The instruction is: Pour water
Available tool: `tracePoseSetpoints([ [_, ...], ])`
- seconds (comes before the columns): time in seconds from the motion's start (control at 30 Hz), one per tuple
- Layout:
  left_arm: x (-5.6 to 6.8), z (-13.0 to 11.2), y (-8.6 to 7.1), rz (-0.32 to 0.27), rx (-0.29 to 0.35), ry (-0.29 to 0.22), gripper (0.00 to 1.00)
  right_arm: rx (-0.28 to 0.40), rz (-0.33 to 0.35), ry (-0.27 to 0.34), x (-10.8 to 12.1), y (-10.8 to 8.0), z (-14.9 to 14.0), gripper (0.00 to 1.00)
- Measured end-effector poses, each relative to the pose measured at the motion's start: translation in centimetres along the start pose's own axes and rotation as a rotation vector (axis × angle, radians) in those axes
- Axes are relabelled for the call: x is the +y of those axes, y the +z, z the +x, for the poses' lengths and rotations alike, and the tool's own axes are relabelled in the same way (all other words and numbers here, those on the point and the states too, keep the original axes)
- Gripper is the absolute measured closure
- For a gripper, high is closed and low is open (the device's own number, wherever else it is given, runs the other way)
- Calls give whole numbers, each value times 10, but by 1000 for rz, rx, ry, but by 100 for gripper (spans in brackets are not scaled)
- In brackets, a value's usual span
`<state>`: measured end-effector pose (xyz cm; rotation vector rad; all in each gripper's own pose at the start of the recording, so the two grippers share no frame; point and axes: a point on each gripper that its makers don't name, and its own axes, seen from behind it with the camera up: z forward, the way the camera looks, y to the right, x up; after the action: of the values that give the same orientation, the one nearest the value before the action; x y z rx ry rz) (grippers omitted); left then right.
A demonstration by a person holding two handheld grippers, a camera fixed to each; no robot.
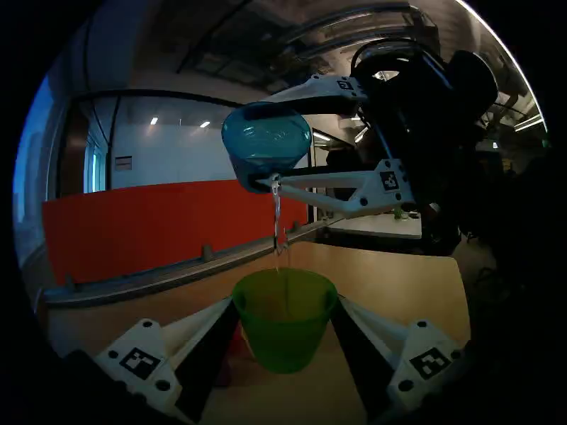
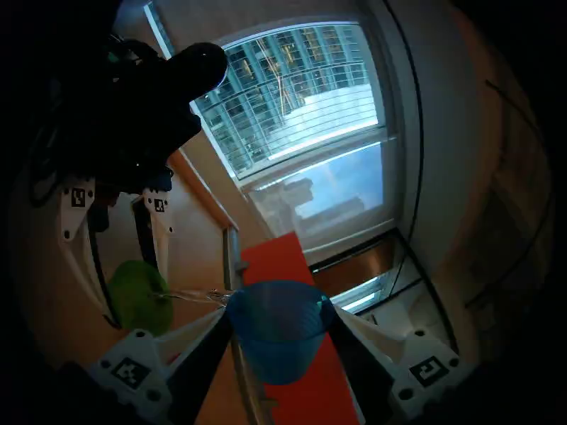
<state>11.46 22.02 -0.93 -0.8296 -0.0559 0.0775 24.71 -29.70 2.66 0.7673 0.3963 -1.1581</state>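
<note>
The green cup (image 1: 285, 333) is pinched upright between both fingers of the left gripper (image 1: 285, 308), low over the wooden table (image 1: 397, 276); contact with the tabletop cannot be judged. The blue cup (image 1: 266, 142) is clamped between the fingers of the right gripper (image 2: 280, 315) and tilted above it. A thin stream of water (image 1: 276, 219) is seen falling into the green cup.

A tilted translucent blue cup (image 1: 266, 142) pours a thin water stream (image 1: 276, 219) into the upright green cup (image 1: 285, 326) directly below.
</note>
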Motion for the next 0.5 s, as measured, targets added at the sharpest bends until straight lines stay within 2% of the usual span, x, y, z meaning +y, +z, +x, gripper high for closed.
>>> tracePoseSetpoints([
  [0.5, 0, -2, -2, -2, 0, -5, 14, -2, -14, -56, 3, 2, 1, 9],
])
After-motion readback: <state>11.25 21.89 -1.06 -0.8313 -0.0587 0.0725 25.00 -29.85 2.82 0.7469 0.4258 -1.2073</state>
